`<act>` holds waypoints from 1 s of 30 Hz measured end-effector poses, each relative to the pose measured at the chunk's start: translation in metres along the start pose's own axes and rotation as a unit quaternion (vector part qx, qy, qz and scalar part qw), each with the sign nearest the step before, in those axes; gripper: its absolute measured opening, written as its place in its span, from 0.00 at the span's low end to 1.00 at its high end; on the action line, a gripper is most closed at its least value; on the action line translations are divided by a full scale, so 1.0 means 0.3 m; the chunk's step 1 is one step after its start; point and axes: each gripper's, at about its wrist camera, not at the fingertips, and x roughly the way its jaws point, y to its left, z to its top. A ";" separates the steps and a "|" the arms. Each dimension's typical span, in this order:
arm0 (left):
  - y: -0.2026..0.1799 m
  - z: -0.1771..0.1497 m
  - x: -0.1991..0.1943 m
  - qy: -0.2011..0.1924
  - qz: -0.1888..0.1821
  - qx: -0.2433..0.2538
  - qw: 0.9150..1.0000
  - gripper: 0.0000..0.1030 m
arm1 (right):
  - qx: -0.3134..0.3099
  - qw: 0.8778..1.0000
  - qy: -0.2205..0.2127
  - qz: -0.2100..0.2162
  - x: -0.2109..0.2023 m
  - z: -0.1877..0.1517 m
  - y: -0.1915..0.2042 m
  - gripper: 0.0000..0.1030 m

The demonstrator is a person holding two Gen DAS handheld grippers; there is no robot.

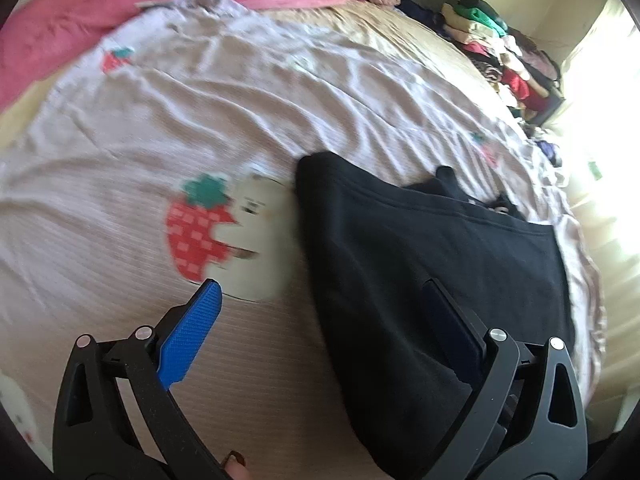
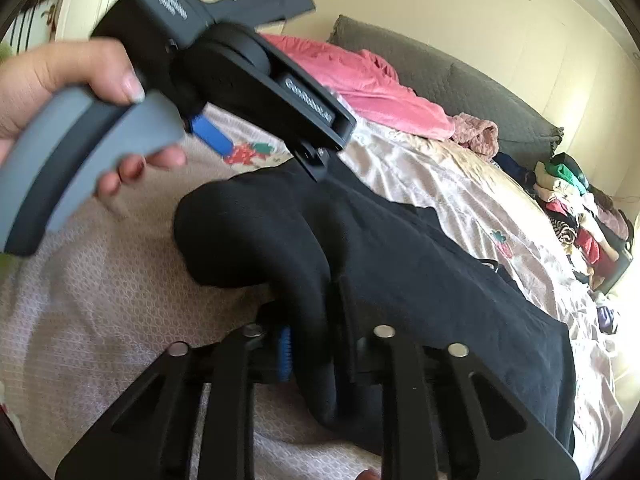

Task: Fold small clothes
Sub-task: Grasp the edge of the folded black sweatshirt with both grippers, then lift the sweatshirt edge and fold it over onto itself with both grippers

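A black garment (image 1: 420, 248) lies on the pale strawberry-print bedspread (image 1: 192, 128). My left gripper (image 1: 324, 304) is open and empty, its blue-padded left finger (image 1: 192, 332) over the bedspread and its right finger (image 1: 452, 320) over the garment's near part. In the right wrist view the black garment (image 2: 420, 264) stretches away to the right, and my right gripper (image 2: 316, 320) is shut on a bunched fold of it at its near end. The left gripper's body (image 2: 240, 80) and the hand holding it show above the garment there.
A pink blanket (image 1: 160, 4) lies at the far side of the bed by a grey headboard cushion (image 2: 460, 84). A pile of mixed clothes (image 1: 508, 52) sits at the far right corner. Bright sunlight washes out the right edge.
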 end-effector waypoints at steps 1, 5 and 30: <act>-0.009 -0.001 0.005 0.003 -0.007 -0.002 1.000 0.91 | 0.002 1.000 -0.002 0.003 -0.005 -0.001 -0.004 0.15; -0.045 -0.004 0.030 0.018 -0.026 -0.008 0.999 0.88 | 0.014 1.000 -0.013 0.011 -0.027 -0.004 -0.008 0.08; -0.634 0.025 -0.170 -0.051 -0.040 0.088 0.994 0.15 | 0.174 0.977 -0.117 -0.033 -0.376 -0.161 -0.319 0.06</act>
